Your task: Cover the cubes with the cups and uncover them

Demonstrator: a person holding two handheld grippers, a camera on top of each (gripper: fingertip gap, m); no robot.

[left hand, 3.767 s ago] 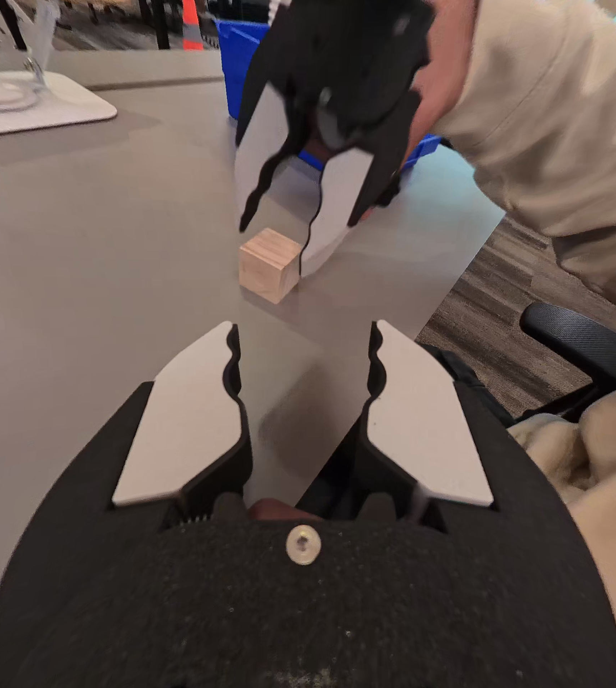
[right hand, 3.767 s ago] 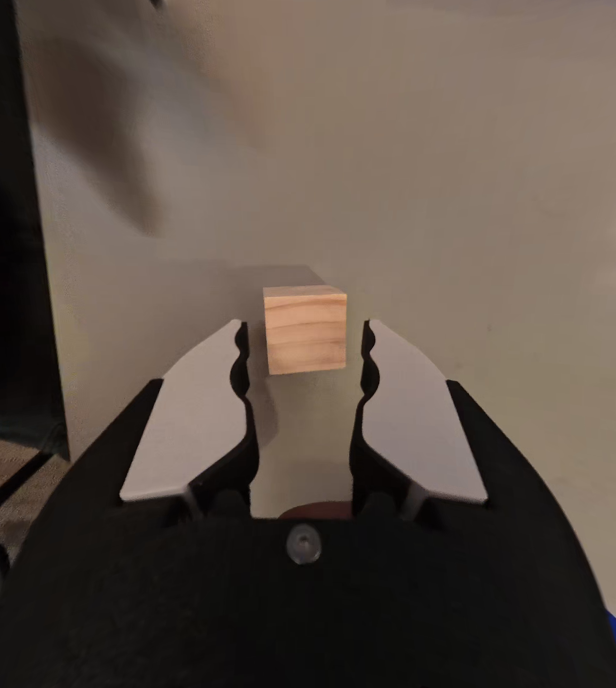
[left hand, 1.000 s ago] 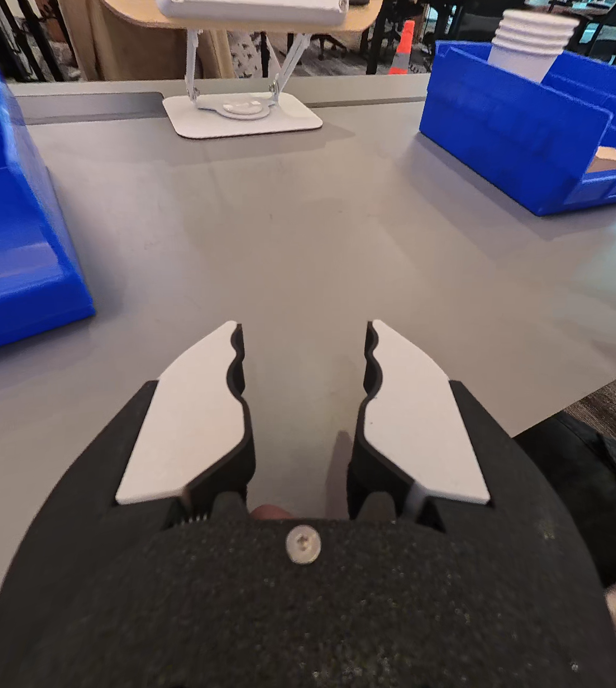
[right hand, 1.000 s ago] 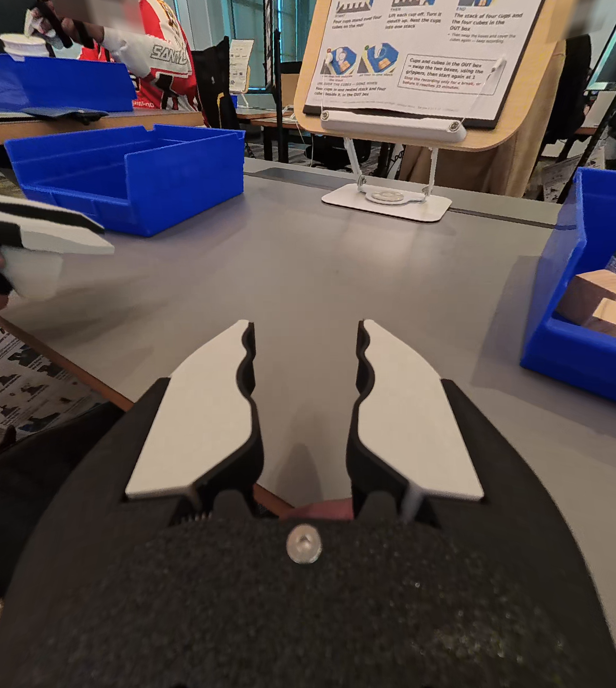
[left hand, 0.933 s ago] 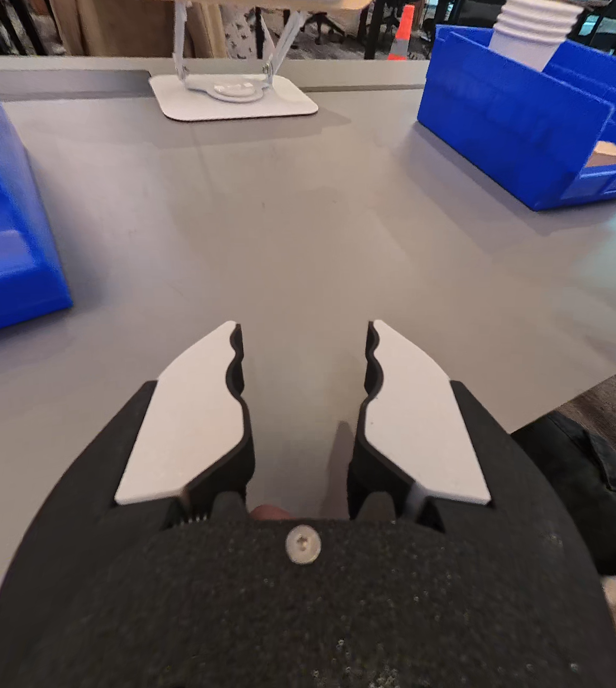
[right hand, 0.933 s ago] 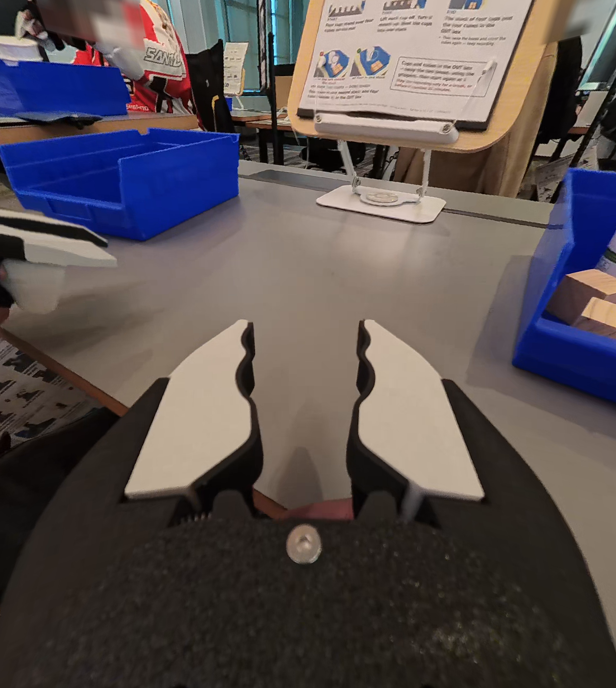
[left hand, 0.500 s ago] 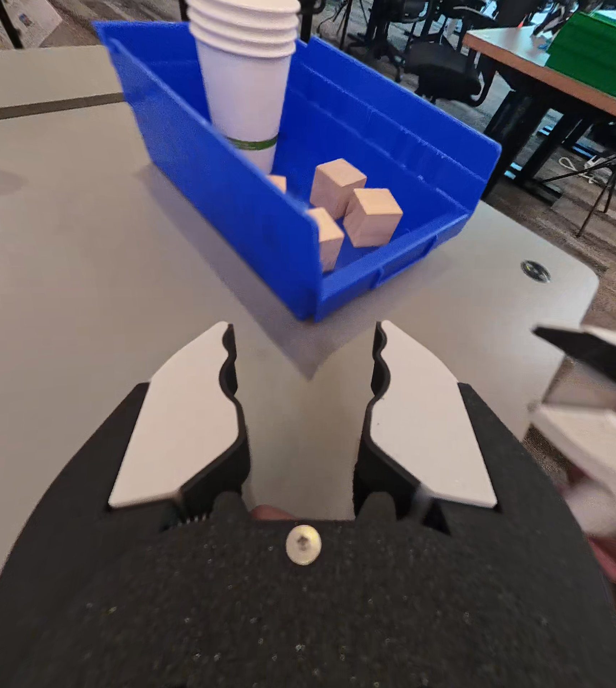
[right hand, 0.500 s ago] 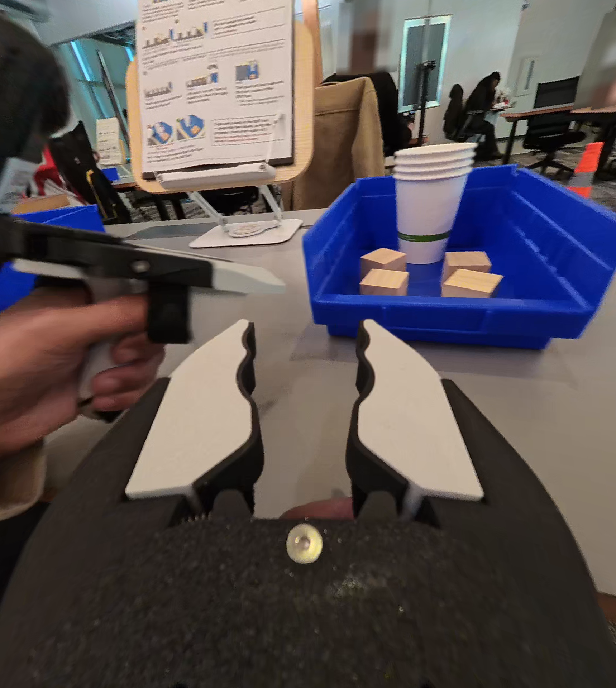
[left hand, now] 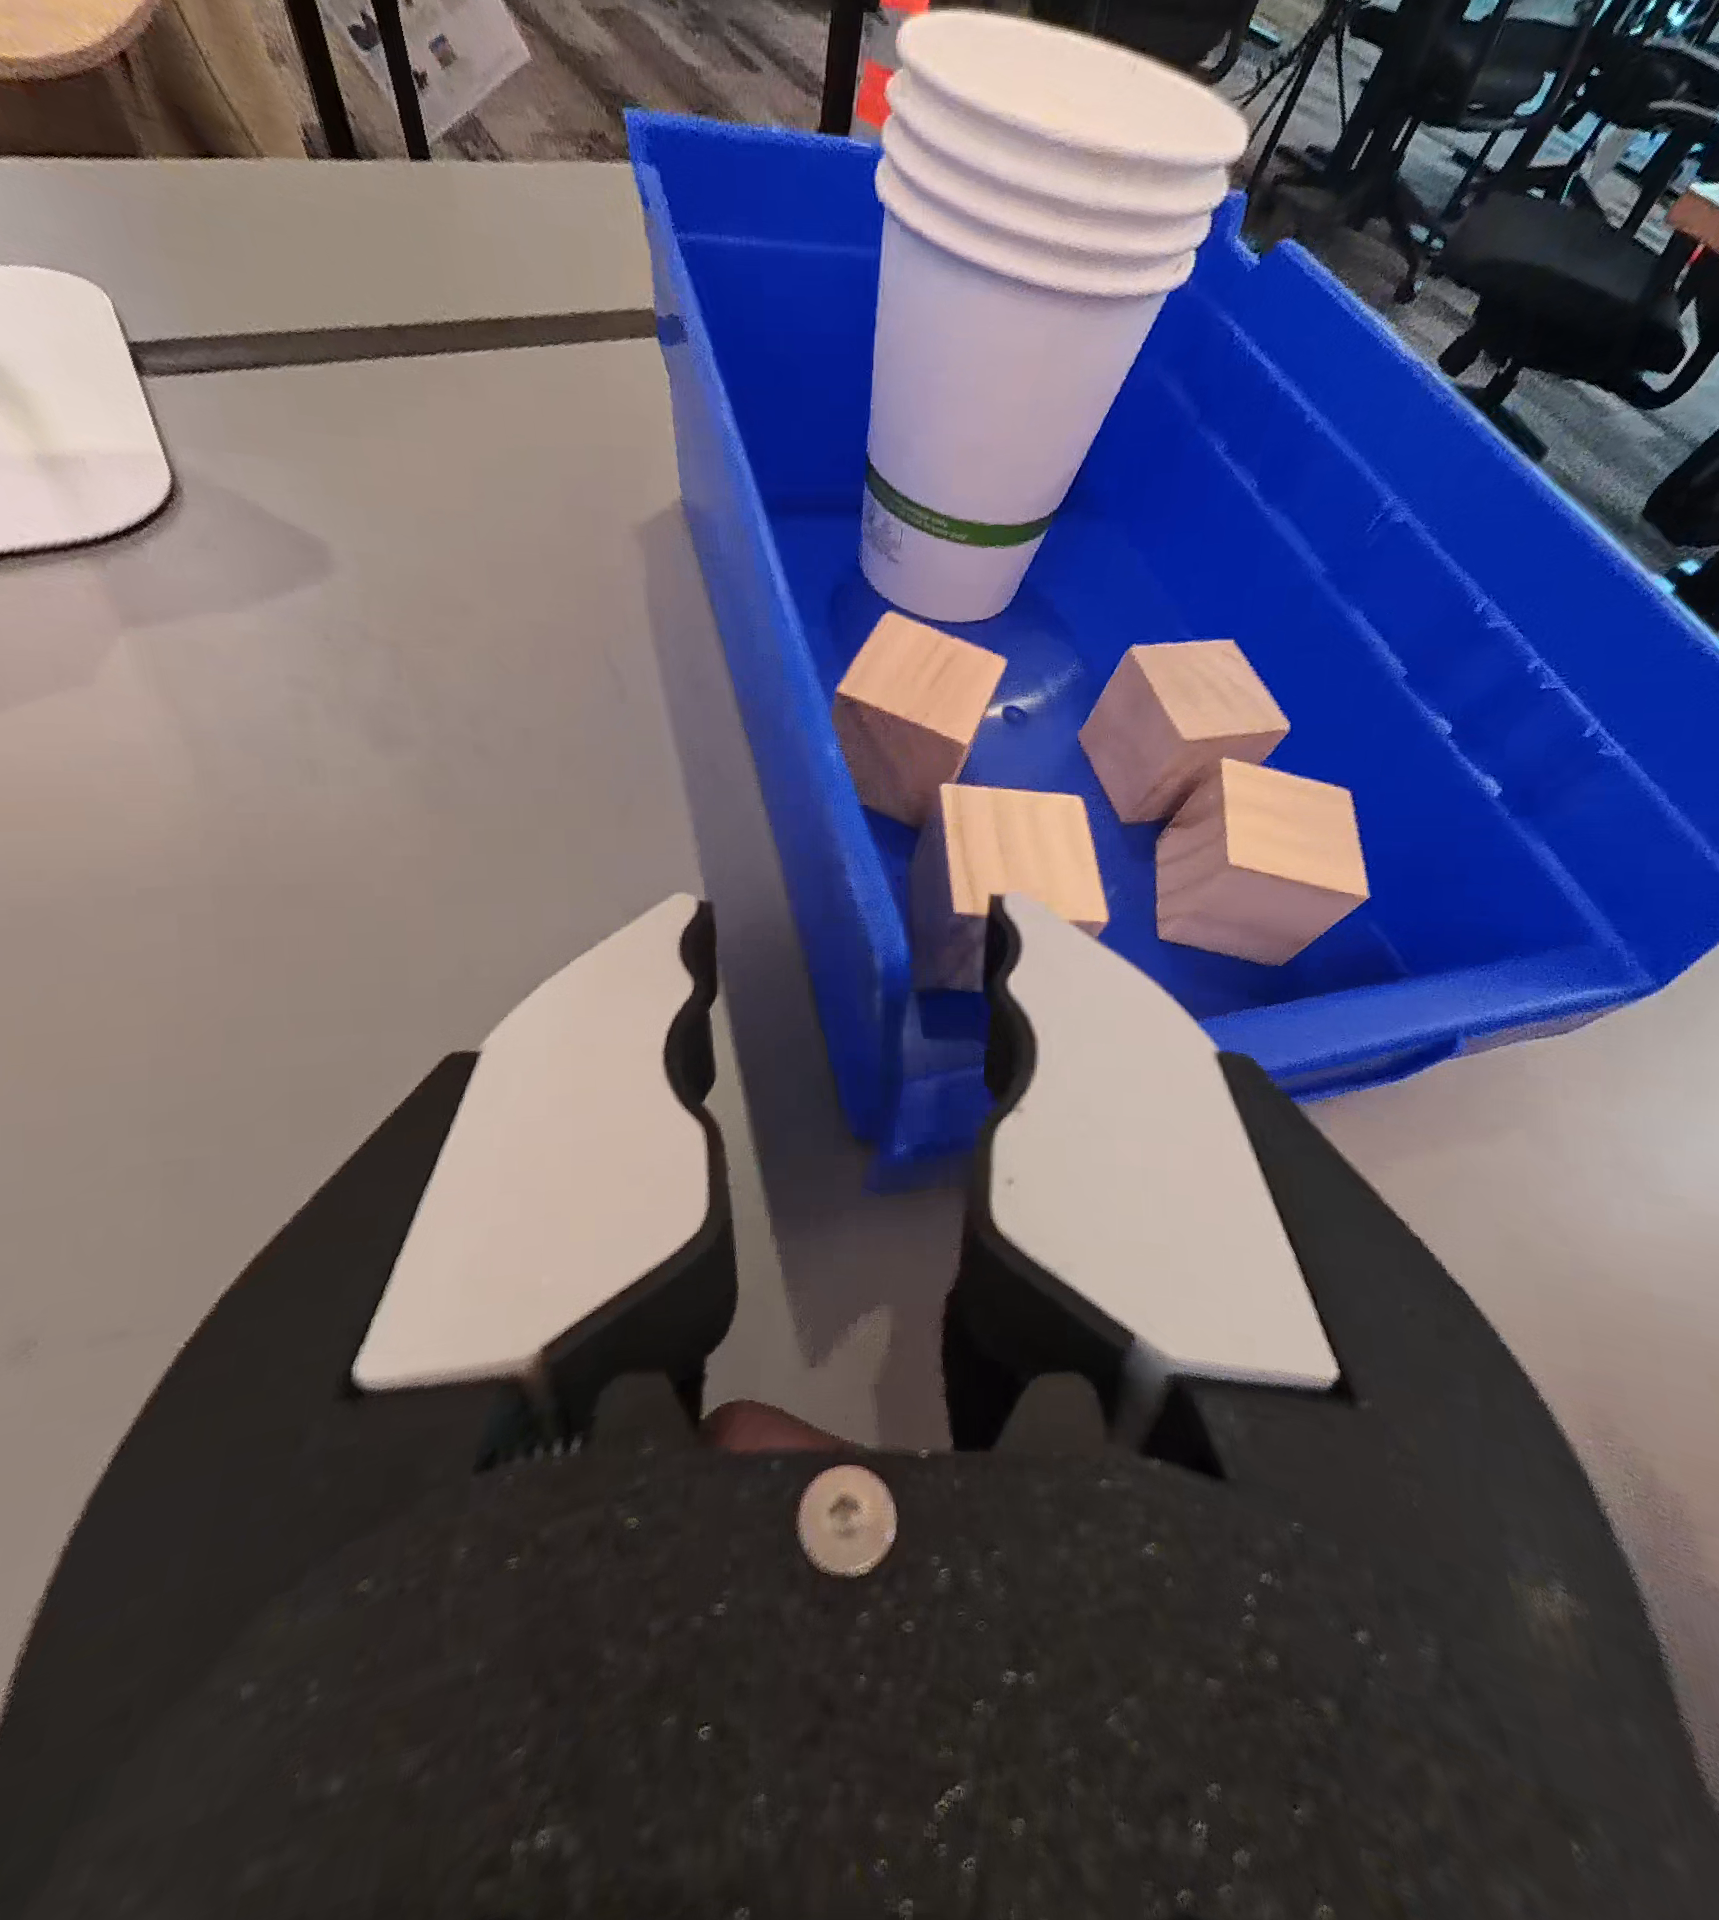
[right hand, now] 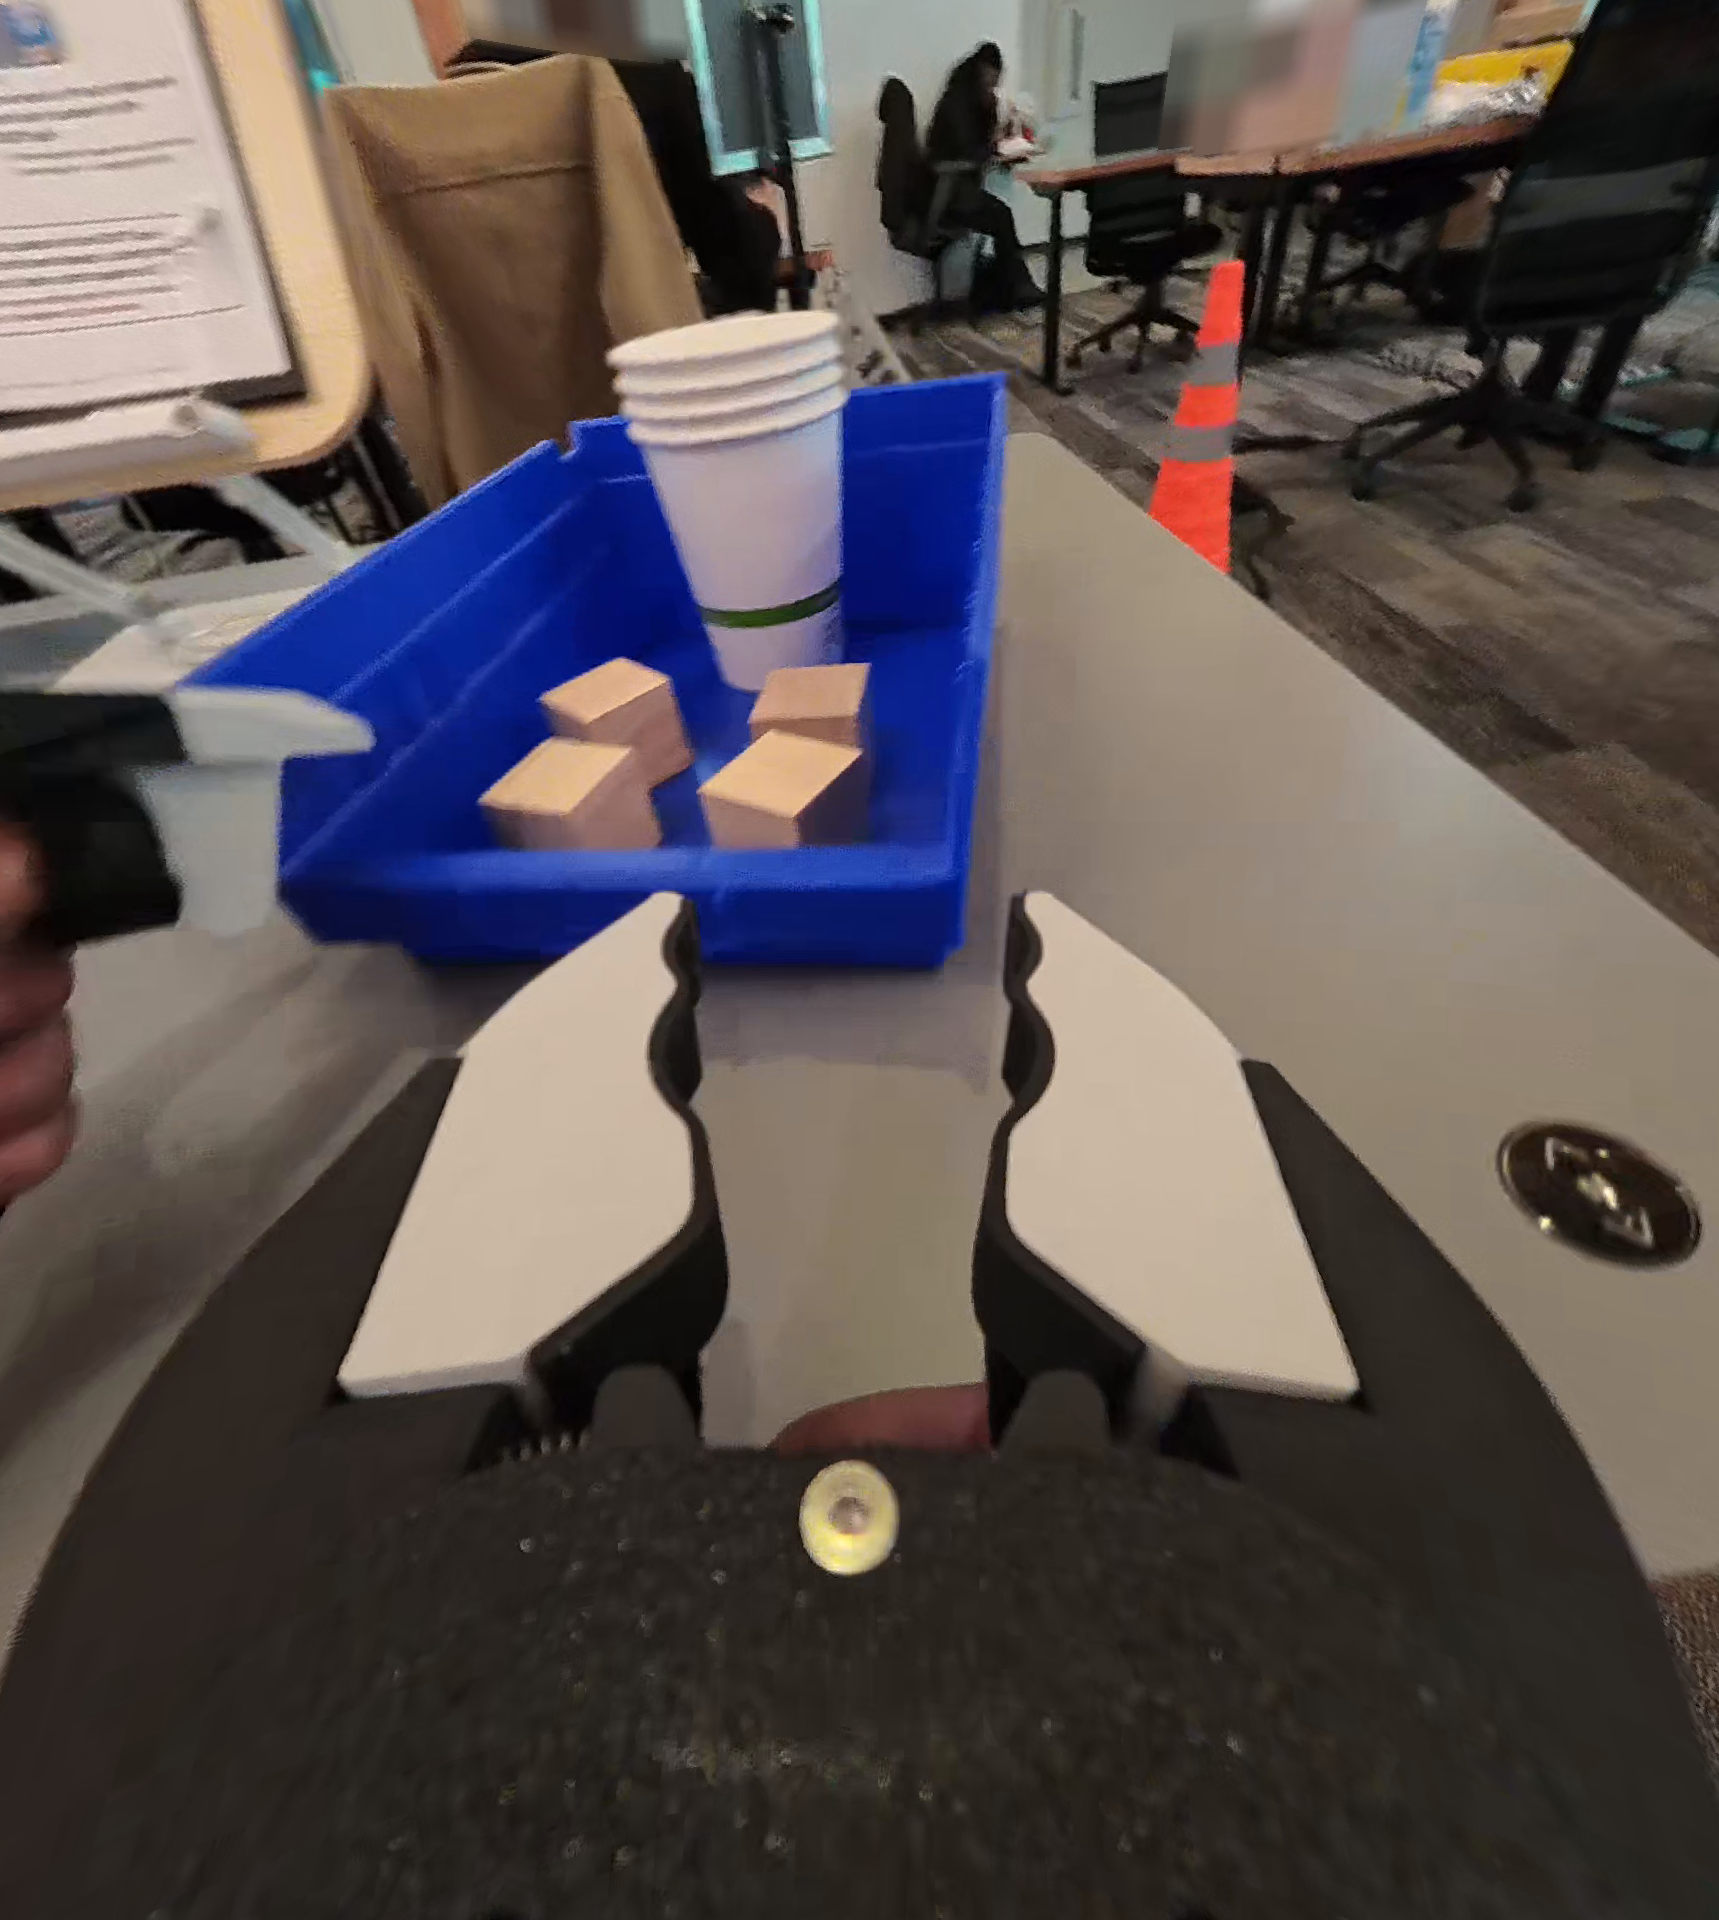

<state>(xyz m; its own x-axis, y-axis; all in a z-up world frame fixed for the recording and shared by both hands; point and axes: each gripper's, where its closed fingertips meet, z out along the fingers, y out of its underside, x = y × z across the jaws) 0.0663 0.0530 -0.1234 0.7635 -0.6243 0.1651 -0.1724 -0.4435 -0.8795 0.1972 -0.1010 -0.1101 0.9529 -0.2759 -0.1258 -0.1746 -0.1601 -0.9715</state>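
- Hovering over the grey tabletop (left hand: pixel 315 831), the left gripper (left hand: pixel 844 925) and right gripper (right hand: pixel 850 914) were both spread apart, empty.
- Stacked white cups (left hand: pixel 1021 312) stood upright in the blue bin (left hand: pixel 1457 644) beside four wooden cubes (left hand: pixel 1250 852).

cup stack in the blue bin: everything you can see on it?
The cup stack is several nested white paper cups, rims layered at the top and a green band near the base. It stands upright, mouth up, on the floor of the blue bin at its far end, behind four wooden cubes. Neither gripper touches it.
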